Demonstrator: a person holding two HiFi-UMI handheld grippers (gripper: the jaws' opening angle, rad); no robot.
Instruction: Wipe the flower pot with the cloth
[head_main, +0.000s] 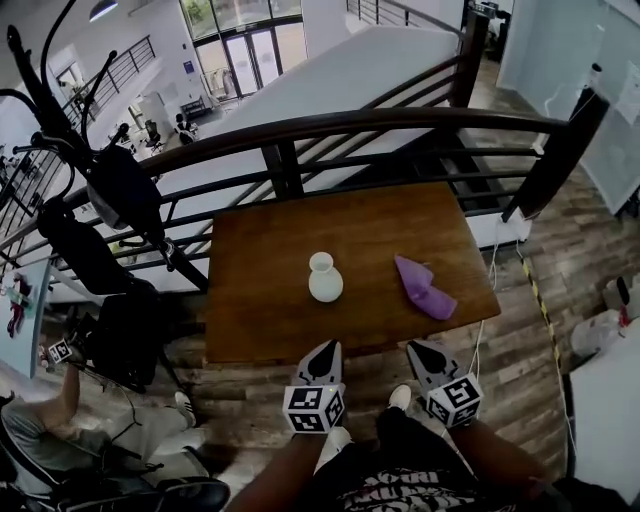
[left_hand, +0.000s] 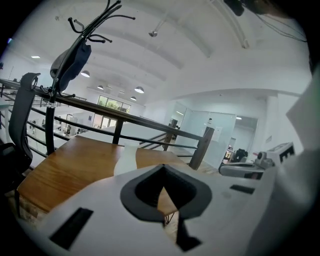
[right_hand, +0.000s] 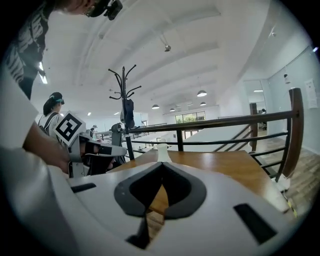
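On the brown rectangular wooden table (head_main: 260, 300), set against a dark metal railing (head_main: 300, 130), the task's things are laid out. At its near edge the left gripper (head_main: 329, 347) and the right gripper (head_main: 417, 349) are held with jaws pressed together, both empty. A crumpled purple cloth (head_main: 424, 287) is seen right of centre, apart from the small white round-bellied flower pot (head_main: 325, 278). The pot is set upright mid-table, and what its narrow mouth holds cannot be told.

1. A brown wooden table (head_main: 260, 300) is shown.
2. A white flower pot (head_main: 325, 278) is stood upright near its middle.
3. A purple cloth (head_main: 424, 288) is laid crumpled to the pot's right, apart from it.
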